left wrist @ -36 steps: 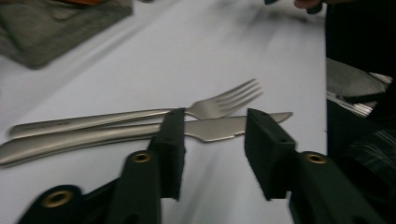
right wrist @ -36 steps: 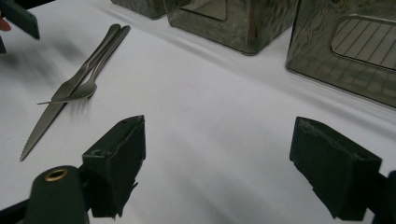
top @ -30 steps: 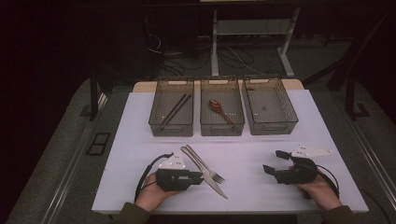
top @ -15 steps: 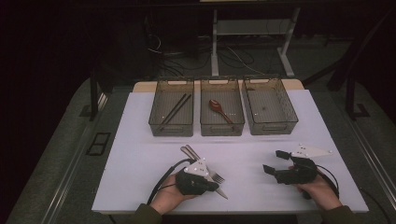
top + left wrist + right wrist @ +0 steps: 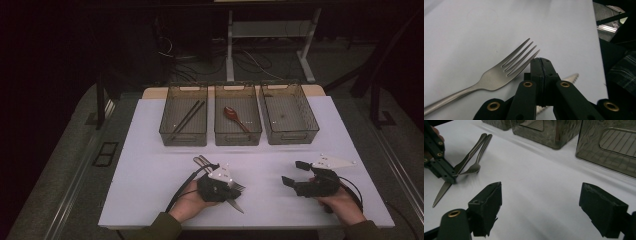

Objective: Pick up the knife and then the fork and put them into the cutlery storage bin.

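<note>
A steel fork (image 5: 499,75) and a serrated knife (image 5: 571,76) lie crossed on the white table, handles (image 5: 200,161) pointing toward the bins. My left gripper (image 5: 234,192) rests low over them with its jaws pressed flat together (image 5: 541,65), right beside the fork's tines and above the knife blade. I see nothing between its pads. From the right gripper view, the left gripper's tip (image 5: 449,178) touches where the fork (image 5: 471,168) and knife (image 5: 441,192) meet. My right gripper (image 5: 295,173) stands open over bare table at the right, nothing between its fingers (image 5: 541,195).
Three clear bins stand in a row at the back: the left bin (image 5: 170,131) holds dark chopsticks (image 5: 186,120), the middle bin (image 5: 220,134) a red-brown spoon (image 5: 235,117), and the right bin (image 5: 312,127) holds nothing. The table's front edge lies just below both hands.
My left gripper has slid right from beside the cutlery onto the fork and knife, and turned. The right gripper has stayed where it was.
</note>
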`<state>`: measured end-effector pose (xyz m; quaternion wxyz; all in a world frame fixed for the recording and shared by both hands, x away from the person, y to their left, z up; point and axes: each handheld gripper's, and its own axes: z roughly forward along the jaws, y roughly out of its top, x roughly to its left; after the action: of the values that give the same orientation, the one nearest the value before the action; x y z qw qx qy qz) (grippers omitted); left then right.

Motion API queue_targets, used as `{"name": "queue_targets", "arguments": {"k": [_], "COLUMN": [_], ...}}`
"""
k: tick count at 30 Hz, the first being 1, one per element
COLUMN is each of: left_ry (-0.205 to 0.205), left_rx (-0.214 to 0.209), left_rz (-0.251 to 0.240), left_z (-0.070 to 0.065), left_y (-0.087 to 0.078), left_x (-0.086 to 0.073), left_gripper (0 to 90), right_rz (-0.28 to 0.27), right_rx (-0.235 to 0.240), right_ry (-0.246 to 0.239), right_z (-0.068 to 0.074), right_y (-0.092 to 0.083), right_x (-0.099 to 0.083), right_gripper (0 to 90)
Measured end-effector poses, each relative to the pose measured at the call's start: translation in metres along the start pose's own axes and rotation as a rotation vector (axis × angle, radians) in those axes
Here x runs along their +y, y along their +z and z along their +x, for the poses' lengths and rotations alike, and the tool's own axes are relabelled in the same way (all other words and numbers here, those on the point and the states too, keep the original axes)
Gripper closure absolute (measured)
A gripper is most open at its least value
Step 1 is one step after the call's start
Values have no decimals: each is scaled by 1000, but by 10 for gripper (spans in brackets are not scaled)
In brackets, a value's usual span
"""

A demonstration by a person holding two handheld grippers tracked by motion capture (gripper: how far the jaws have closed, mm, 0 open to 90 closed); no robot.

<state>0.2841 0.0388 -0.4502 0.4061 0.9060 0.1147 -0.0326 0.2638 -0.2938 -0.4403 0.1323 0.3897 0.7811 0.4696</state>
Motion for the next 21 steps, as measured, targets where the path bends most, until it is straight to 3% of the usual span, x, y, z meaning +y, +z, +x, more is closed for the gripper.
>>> {"name": "queue_targets", "arguments": {"k": [7, 11, 15, 18, 19, 21], "left_ry": [24, 16, 45, 55, 36, 50], "left_rx": [20, 38, 60, 77, 83, 88], "left_rz": [23, 7, 22, 26, 13, 23], "left_z": [10, 17, 25, 28, 28, 33], "left_y": [14, 23, 29, 33, 36, 37], "left_x": [13, 21, 30, 36, 38, 41], "left_gripper": [888, 888, 887, 887, 887, 887], "right_rz": [0, -2, -1, -3, -3, -2], "right_rx": [2, 2, 2, 0, 0, 0], "right_ry": [1, 4, 0, 0, 1, 0], "right_z": [0, -1, -1, -1, -1, -2], "right_y": [0, -1, -1, -1, -1, -1], "right_x": [0, 0, 0, 0, 0, 0], "right_gripper": [176, 176, 176, 176, 176, 176]}}
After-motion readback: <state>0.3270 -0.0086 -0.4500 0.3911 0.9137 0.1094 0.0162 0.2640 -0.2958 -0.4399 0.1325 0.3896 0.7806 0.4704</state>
